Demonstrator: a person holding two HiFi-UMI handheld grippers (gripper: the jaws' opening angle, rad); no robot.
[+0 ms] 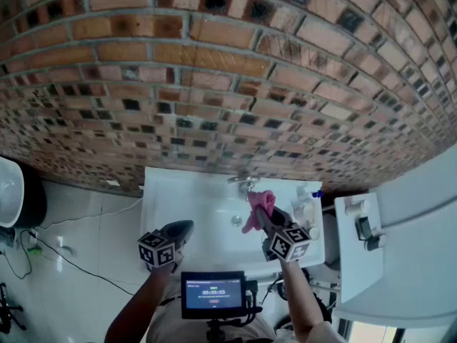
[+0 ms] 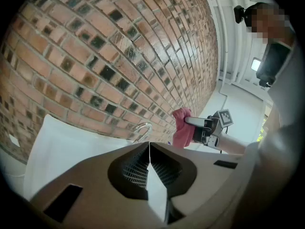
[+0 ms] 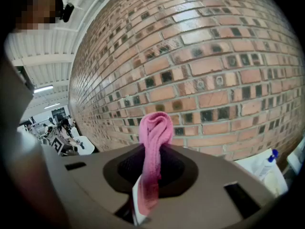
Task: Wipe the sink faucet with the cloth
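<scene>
A chrome faucet (image 1: 242, 182) curves over the back rim of the white sink (image 1: 186, 199); it also shows in the left gripper view as a faucet (image 2: 141, 128). My right gripper (image 1: 265, 215) is shut on a pink cloth (image 1: 258, 207), held just right of the faucet and above the basin. The cloth (image 3: 153, 149) stands up between the jaws and hangs down in front of them. From the left gripper view the cloth (image 2: 181, 133) hangs beside the right gripper (image 2: 202, 126). My left gripper (image 1: 182, 229) is shut and empty over the sink's front left, its jaws (image 2: 149, 154) pressed together.
A brick wall (image 1: 228, 77) rises behind the sink. White bottles (image 1: 305, 207) stand on the sink's right rim, one with a blue cap (image 3: 271, 153). A white cabinet (image 1: 364, 249) stands to the right. Cables (image 1: 64, 249) lie on the floor at left.
</scene>
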